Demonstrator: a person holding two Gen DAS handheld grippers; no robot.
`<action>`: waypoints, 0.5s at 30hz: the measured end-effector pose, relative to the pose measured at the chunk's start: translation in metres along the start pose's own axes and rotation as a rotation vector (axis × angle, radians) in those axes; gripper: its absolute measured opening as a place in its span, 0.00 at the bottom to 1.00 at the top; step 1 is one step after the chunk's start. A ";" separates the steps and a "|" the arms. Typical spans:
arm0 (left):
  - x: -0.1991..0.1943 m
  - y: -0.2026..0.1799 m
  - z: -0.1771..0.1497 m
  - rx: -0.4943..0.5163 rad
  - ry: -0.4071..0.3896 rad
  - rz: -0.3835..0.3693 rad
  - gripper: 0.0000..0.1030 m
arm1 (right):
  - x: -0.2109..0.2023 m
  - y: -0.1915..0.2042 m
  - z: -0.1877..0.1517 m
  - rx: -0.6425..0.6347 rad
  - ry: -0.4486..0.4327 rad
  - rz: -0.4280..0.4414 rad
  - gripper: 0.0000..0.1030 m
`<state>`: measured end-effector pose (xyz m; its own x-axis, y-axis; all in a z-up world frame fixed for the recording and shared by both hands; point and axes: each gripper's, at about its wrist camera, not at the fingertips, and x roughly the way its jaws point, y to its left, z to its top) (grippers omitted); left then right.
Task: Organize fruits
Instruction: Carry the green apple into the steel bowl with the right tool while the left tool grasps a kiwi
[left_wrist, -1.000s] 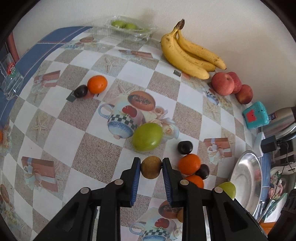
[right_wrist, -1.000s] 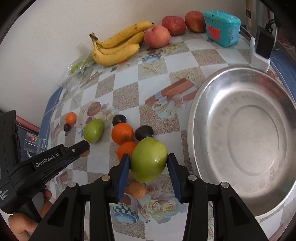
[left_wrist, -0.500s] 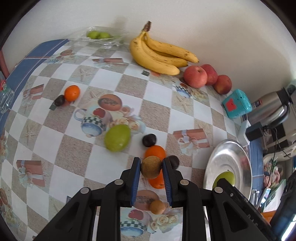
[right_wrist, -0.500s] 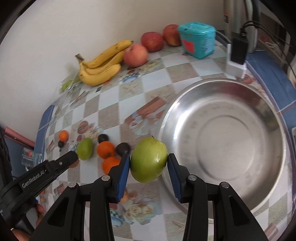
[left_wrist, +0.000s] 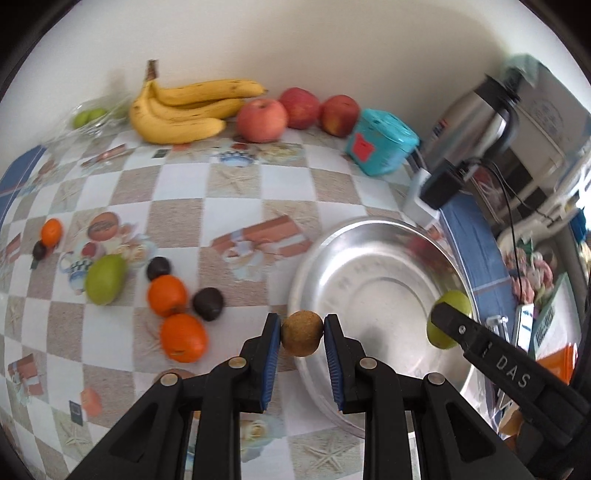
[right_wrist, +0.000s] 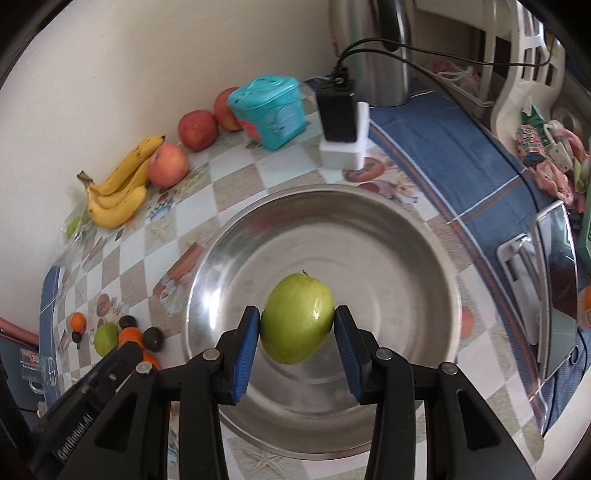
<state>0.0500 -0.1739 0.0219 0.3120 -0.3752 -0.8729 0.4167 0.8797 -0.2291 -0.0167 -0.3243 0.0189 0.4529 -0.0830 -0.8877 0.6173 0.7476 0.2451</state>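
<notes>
So far the steel bowl (right_wrist: 436, 258) lay empty; the right gripper (right_wrist: 297, 325) pinched a green apple (right_wrist: 297, 317), the left gripper (left_wrist: 301, 334) a kiwi (left_wrist: 301, 332), other fruit unsorted.

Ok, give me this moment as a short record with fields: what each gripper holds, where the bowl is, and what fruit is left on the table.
left gripper: shut on brown kiwi, at the bowl's near rim
right gripper: shut on green apple, over the bowl
steel bowl: nothing lying in it
loose on tablecloth: oranges, dark plums, green mango
by wall: bananas, red apples
</notes>
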 end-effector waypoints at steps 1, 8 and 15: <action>0.002 -0.007 -0.001 0.021 0.001 -0.004 0.25 | -0.002 -0.003 0.001 0.003 -0.003 -0.005 0.42; 0.020 -0.035 -0.012 0.129 0.013 0.009 0.25 | -0.004 -0.015 0.002 0.024 -0.002 -0.010 0.42; 0.037 -0.035 -0.019 0.137 0.057 0.033 0.25 | 0.010 -0.015 -0.001 0.014 0.042 -0.008 0.40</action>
<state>0.0306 -0.2126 -0.0105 0.2797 -0.3258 -0.9031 0.5210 0.8416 -0.1422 -0.0220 -0.3352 0.0056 0.4208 -0.0607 -0.9051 0.6297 0.7378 0.2432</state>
